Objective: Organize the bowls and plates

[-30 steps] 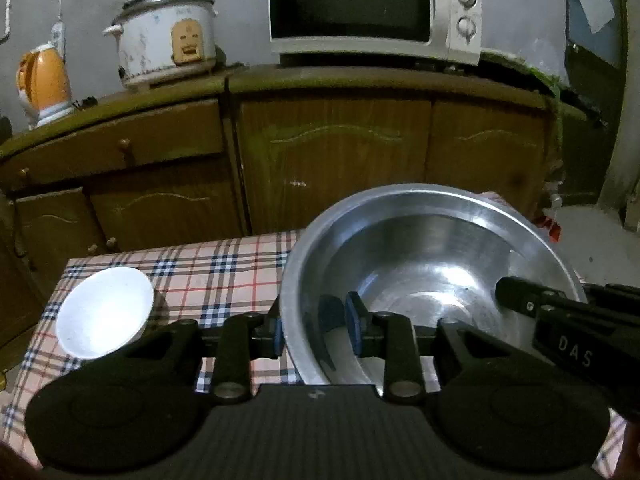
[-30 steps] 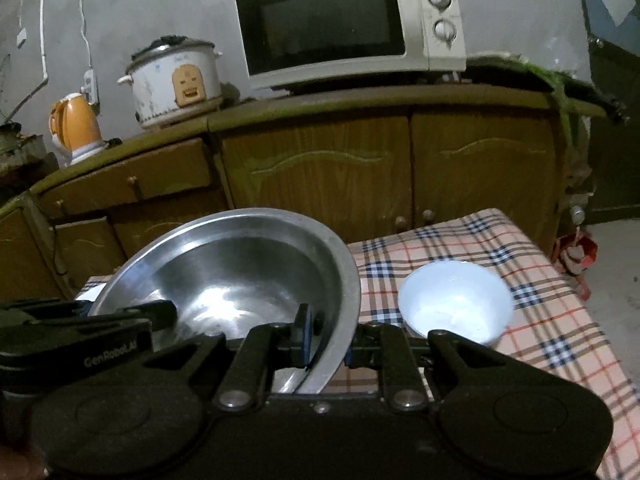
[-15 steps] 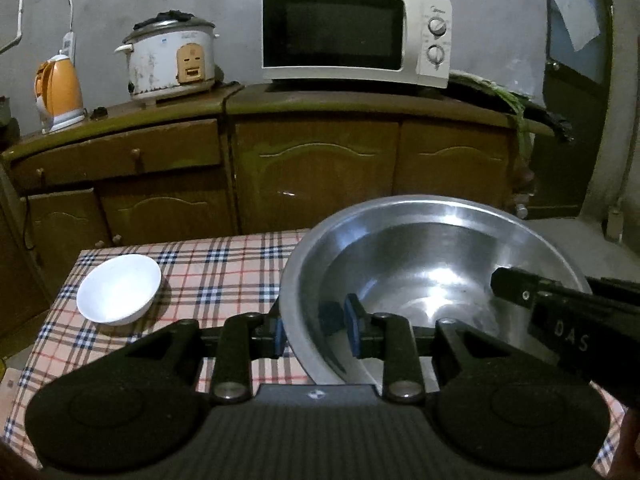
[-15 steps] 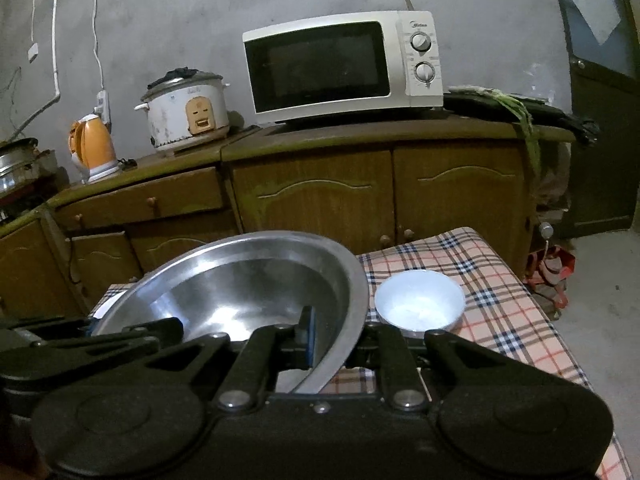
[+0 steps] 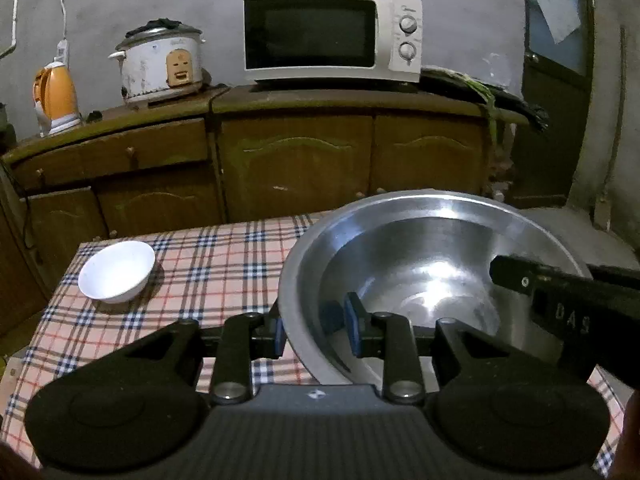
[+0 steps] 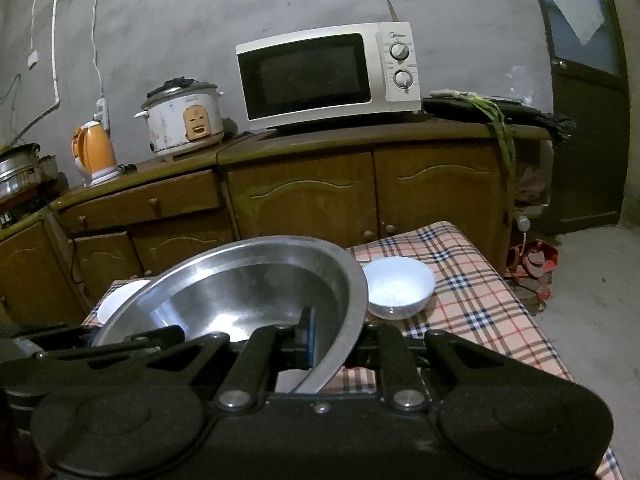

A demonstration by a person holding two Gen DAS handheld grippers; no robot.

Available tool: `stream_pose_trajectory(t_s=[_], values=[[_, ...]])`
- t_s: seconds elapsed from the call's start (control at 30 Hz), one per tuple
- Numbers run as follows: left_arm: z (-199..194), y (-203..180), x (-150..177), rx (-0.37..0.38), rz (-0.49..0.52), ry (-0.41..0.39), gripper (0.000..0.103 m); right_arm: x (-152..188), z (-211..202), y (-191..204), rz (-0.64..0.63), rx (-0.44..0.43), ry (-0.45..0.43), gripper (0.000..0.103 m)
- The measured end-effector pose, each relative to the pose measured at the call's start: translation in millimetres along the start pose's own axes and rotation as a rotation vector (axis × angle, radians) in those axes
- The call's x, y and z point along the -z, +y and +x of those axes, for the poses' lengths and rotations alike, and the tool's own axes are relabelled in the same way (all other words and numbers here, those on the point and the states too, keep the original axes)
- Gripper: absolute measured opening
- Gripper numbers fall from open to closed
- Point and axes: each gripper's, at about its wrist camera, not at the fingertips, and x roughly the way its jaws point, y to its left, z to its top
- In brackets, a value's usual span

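A large steel basin [image 5: 432, 276] is being held above a bench [image 5: 224, 264] covered in a red, white and navy plaid cloth. Two handheld grippers are clamping opposite sides of its rim. The left gripper [image 5: 316, 330] is pinching the basin's left wall, one blue pad [image 5: 353, 322] pressing inside and the other outside. The right gripper [image 6: 334, 336] is squeezed tight on the right side of the rim, with one finger inside the basin and the other outside. From the left view, the right gripper's black body is reaching across the basin's far side.

Two small white bowls are sitting on the cloth, well apart. One [image 5: 117, 271] is resting toward the left end of the bench; the other [image 6: 400, 287] is sitting just beside the basin's right edge, possibly holding something pale, though the dim light is making that hard to tell.

Behind the bench, a wooden cabinet [image 6: 360, 188] is carrying a white microwave [image 6: 328, 76], a rice cooker [image 6: 182, 118] and an orange kettle [image 6: 94, 152].
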Motion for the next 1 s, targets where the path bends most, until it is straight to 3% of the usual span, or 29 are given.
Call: stream_pose_trajectory(t_s=[1.0], values=[[-20, -28, 54, 0.025, 0.009, 0.061, 0.030, 60, -44, -27, 0.015, 0.043, 0.027, 0.017]])
